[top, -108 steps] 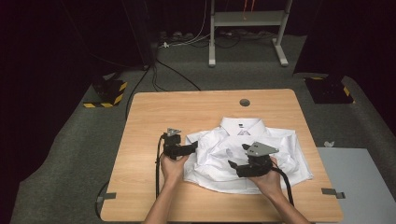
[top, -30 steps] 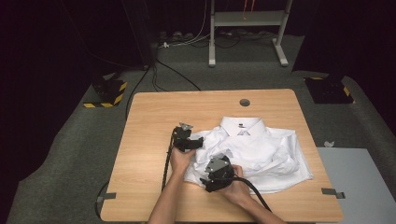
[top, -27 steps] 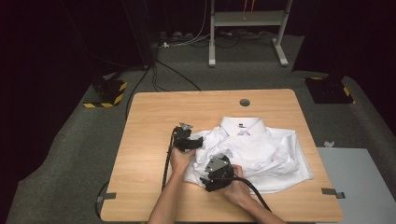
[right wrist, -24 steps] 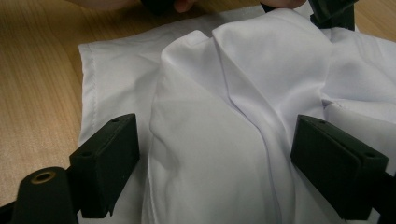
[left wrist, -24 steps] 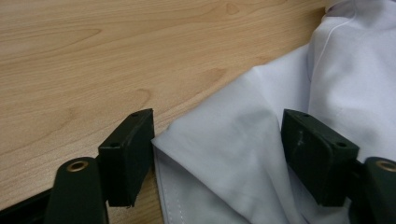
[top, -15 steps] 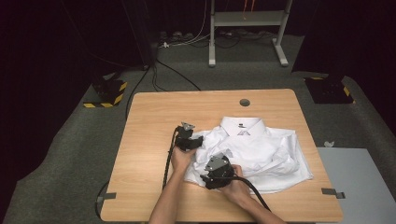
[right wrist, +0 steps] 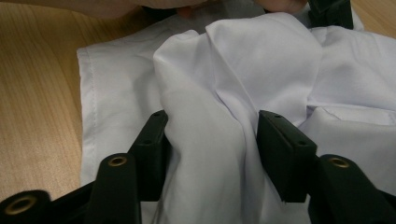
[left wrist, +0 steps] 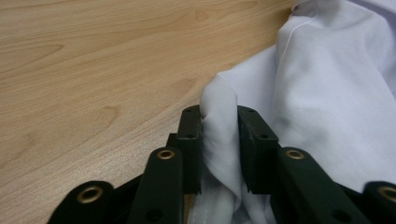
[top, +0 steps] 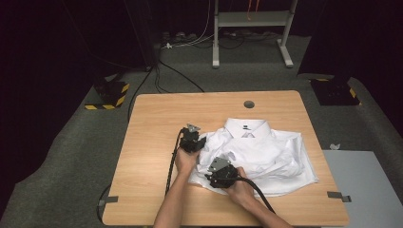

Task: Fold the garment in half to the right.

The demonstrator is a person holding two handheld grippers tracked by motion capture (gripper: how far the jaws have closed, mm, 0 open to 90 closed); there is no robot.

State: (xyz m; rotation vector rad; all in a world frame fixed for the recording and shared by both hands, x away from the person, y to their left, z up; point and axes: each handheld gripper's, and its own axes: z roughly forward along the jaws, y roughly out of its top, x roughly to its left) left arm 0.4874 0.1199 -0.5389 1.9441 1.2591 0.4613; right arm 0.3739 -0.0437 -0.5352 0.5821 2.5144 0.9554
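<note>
L tongs [left wrist: 219,140] are clamped on a fold of the white shirt [top: 266,152] at its left edge, cloth squeezed thin btwn the pads; the jaws have just been closing, w/ fabric between them. In the high view the L tongs [top: 192,140] sit at the shirt's left shoulder side, just right of bare counter [top: 152,142]. Shirt lies on the right half of the counter, collar facing away from the person, body rumpled and partly folded.

R tongs [right wrist: 210,135] straddle a raised ridge of shirt near the front-left hem; jaws have just been closing, cloth bulges btwn them and touches both pads, but can't tell if it's pinched firm yet. High view: R tongs [top: 221,173] near the shirt's near-left corner.

Handling, my read: shirt is light, soft, floppy, no stiffness, so it'll sag and drag when lifted. Thin cotton may slip out of a shallow bite; best to grab doubled layers or the hem/seam, as L does. Not fragile.

Around: cable hole [top: 248,104] behind the collar, cables trail from both tongs toward the person, grey mat [top: 370,185] right of the counter. Nothing blocks the cloth; only the trailing cables could snag.
</note>
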